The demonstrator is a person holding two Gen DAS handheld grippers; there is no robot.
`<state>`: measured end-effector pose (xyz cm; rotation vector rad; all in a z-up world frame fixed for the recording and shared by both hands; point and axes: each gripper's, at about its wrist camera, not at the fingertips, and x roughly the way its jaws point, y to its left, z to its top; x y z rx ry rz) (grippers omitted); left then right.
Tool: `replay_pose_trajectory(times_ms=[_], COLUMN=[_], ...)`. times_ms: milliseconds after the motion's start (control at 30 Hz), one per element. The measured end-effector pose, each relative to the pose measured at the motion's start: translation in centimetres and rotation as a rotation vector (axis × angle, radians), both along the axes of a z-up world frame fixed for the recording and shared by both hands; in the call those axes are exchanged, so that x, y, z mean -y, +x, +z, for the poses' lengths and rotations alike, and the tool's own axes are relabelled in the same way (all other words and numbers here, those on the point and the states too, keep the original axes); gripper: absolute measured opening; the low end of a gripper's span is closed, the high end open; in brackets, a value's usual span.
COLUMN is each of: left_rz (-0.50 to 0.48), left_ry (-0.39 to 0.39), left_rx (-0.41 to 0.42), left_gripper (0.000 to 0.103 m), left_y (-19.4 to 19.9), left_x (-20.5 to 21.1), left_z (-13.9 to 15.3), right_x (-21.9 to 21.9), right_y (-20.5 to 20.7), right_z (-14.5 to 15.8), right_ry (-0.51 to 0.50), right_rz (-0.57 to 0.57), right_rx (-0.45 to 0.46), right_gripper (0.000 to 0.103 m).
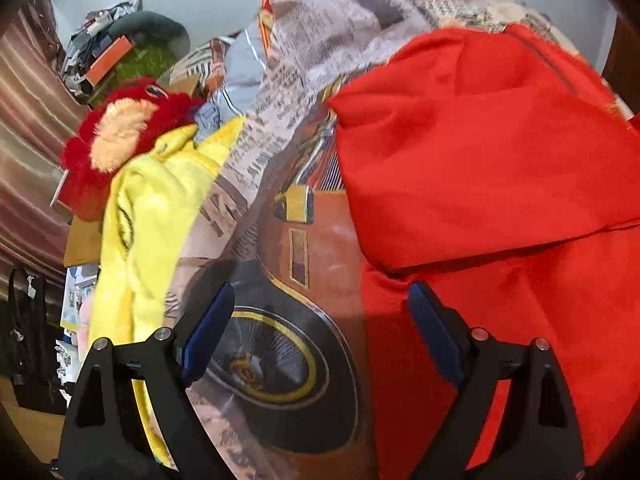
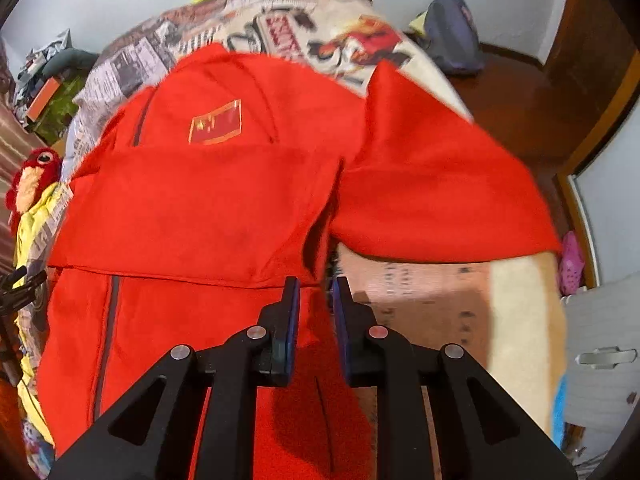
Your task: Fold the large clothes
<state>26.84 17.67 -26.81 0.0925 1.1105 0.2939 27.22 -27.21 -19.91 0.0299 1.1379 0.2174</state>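
One sleeve (image 2: 436, 184) of the red jacket (image 2: 208, 200) on the bed (image 1: 304, 216) lies folded across; more folds remain. Left hand-held gripper (image 1: 320, 336) hangs wide, empty; right hand-held gripper (image 2: 316, 320) narrowly parted, holding nothing.

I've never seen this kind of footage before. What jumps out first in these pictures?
A big red jacket fills the middle, spread over a bedspread printed with newsprint and a vintage car; a flag patch sits on its chest. A red plush toy and a yellow garment lie beside the jacket. The right hand-held gripper, jaws slightly apart, hovers at the jacket's edge under the sleeve.
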Motion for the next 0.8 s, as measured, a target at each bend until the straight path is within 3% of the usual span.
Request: replay_pose_trajectory(times_ms=[133,200,267,467,600,733,800], left_rz=[-0.009,-0.018,-0.035,-0.113,-0.160,-0.218,-0.238], left_ry=[-0.014,-0.022,-0.032,-0.100,-0.132,-0.178,-0.190], left_rx=[0.072,0.109,0.148,0.252,0.277,0.283,0.275], left_gripper=[0.089,0.089,0.089,0.089,0.089,0.090,0.090], left_y=[-0.5,-0.5,-0.3,1.2,2.8,4.4,5.2], left_x=[0.9,1.6,2.5,6.7,9.5,12.6,14.0], left_z=[3.5,5.0,6.6,10.5,11.1,10.3,9.4], right_x=[1.7,1.8,2.6,3.7,5.5,8.4,10.4], right_y=[-0.8,-1.1,-1.8,-2.2,-1.3,0.9,2.1], right_z=[3.1,4.6,6.3,8.0,6.2,2.4,-0.4], right_ry=[-0.004,-0.012,-0.020,-0.026,-0.036,0.001,0.069], right_rz=[-0.029,-0.051,-0.065,-0.080,-0.138,-0.226,-0.294], right_rx=[0.091,0.140,0.209,0.274,0.241,0.119,0.032], right_gripper=[0.026,0.042,0.049,0.054,0.061,0.061,0.061])
